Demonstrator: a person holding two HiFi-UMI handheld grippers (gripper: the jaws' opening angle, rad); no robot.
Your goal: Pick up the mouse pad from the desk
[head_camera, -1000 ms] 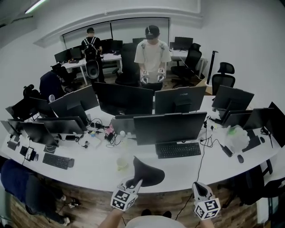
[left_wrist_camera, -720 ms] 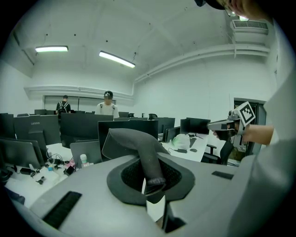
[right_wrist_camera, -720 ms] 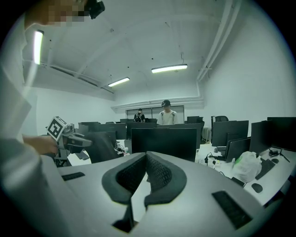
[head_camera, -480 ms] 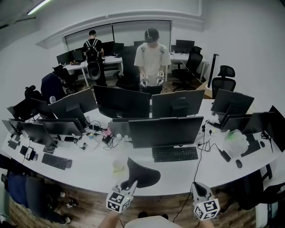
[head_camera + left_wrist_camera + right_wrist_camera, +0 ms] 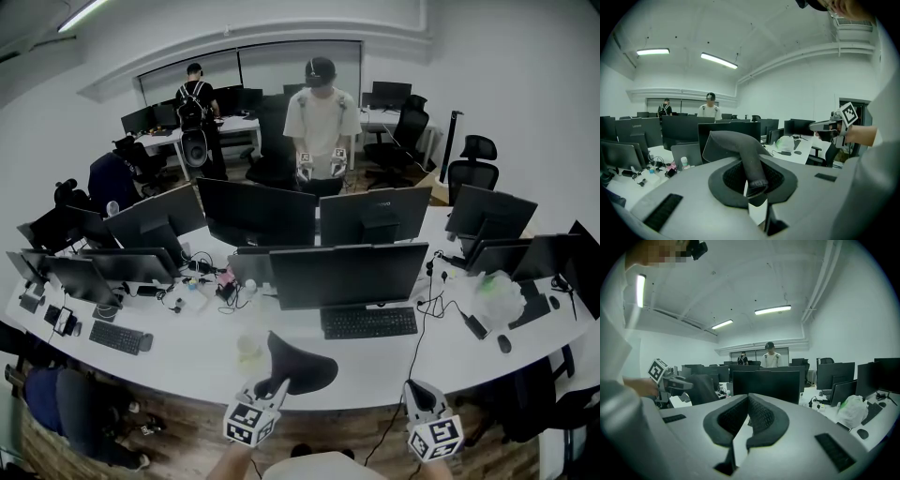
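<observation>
While clamped shut, left tool [image 5: 275, 385] grips mouse pad [image 5: 302, 365].

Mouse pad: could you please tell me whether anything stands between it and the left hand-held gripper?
Nothing visible does. The left hand-held gripper is shut on the mouse pad itself, pinching its edge and holding it up, curled, over the near side of the desk.

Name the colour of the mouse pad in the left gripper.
The mouse pad is black; clearest in the left gripper view.
</observation>
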